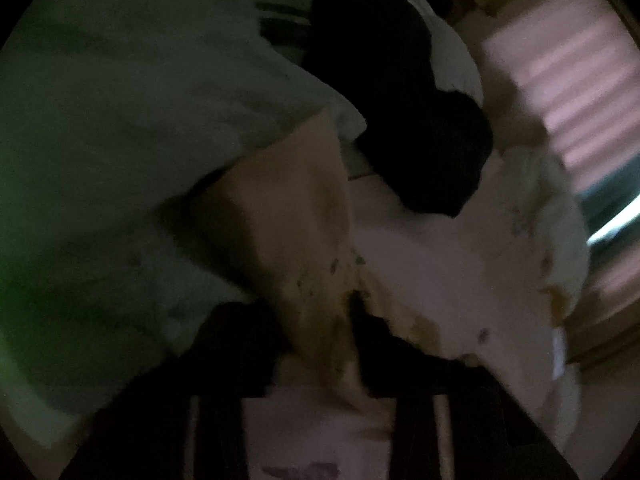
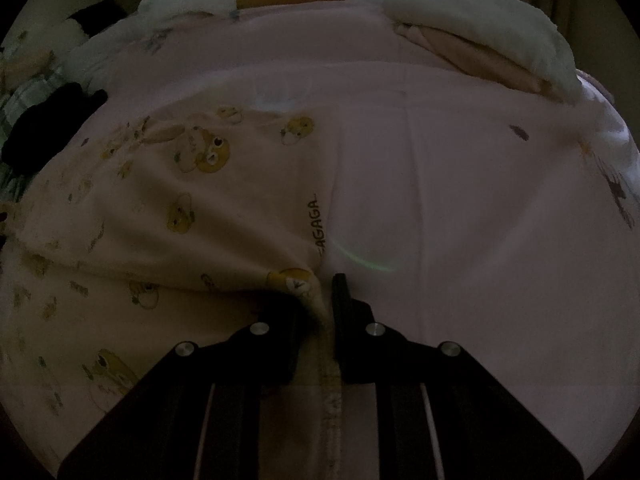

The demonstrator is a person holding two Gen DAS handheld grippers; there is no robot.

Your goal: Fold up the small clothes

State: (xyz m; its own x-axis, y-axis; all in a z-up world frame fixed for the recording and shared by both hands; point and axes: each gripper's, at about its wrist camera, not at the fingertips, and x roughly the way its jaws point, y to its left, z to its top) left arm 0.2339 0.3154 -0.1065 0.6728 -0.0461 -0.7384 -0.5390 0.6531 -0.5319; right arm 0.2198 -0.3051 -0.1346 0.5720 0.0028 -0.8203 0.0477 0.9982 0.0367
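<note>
Bear-print garment point(image 2: 188, 184) on the pink bed sheet point(image 2: 460, 200), pinched at both ends.

Right gripper point(image 2: 324, 300) has its fingers clenched on a bunched edge of the cloth at 6 o'clock in the right wrist view, the rest spreading toward 10 o'clock. In the dim, blurred left wrist view, the left gripper point(image 1: 356, 312) has its fingers nearly closed on a raised fold of the same cloth point(image 1: 288, 216). A black garment point(image 1: 404, 120) lies at 12 o'clock, a white bundle point(image 1: 548, 216) at 3 o'clock.

The right gripper point(image 2: 320, 304) pinches the bear-print garment point(image 2: 168, 208) on the pink sheet point(image 2: 460, 200).
</note>
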